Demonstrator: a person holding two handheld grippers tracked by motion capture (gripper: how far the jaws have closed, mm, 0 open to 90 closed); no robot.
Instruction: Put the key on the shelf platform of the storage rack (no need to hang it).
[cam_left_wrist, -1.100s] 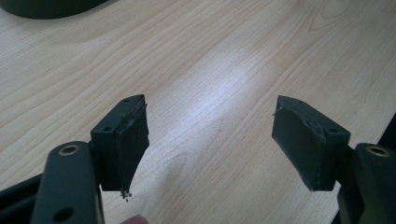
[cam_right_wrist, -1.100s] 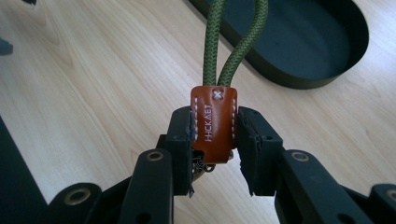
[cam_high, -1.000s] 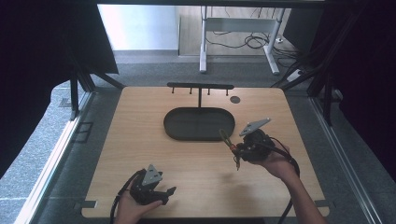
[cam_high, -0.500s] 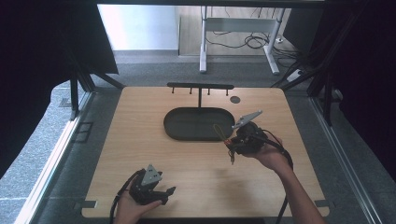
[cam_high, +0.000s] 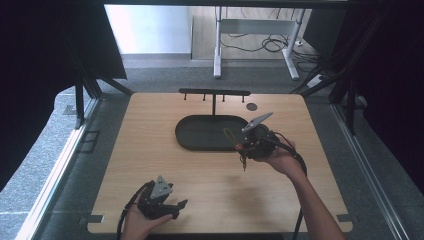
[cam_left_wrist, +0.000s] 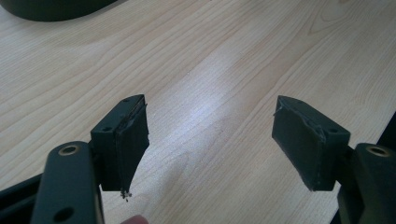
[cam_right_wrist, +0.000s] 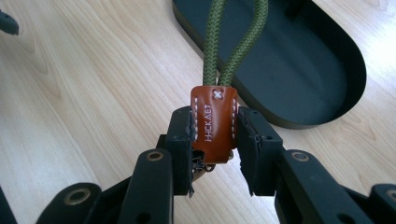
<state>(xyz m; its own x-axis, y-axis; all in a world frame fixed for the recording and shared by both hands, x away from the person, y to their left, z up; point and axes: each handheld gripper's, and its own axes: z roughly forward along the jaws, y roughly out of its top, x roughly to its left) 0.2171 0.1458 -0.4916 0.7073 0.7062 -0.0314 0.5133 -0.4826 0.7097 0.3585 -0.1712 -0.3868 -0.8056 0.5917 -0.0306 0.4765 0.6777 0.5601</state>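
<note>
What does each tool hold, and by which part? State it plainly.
The right tool is shut on the brown leather tab of a green cord loop. The left tool stands open, holding nothing.

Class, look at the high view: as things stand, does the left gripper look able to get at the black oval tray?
Probably yes. The left gripper rests near the table's near edge with open, empty jaws, and bare wood lies between it and the black oval tray. The right gripper, shut on a keychain strap, sits at the tray's far side.

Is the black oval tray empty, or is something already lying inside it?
Empty. The black oval tray shows a bare floor; the green cord loop hangs over it, its brown leather tab clamped in the right gripper.
</note>
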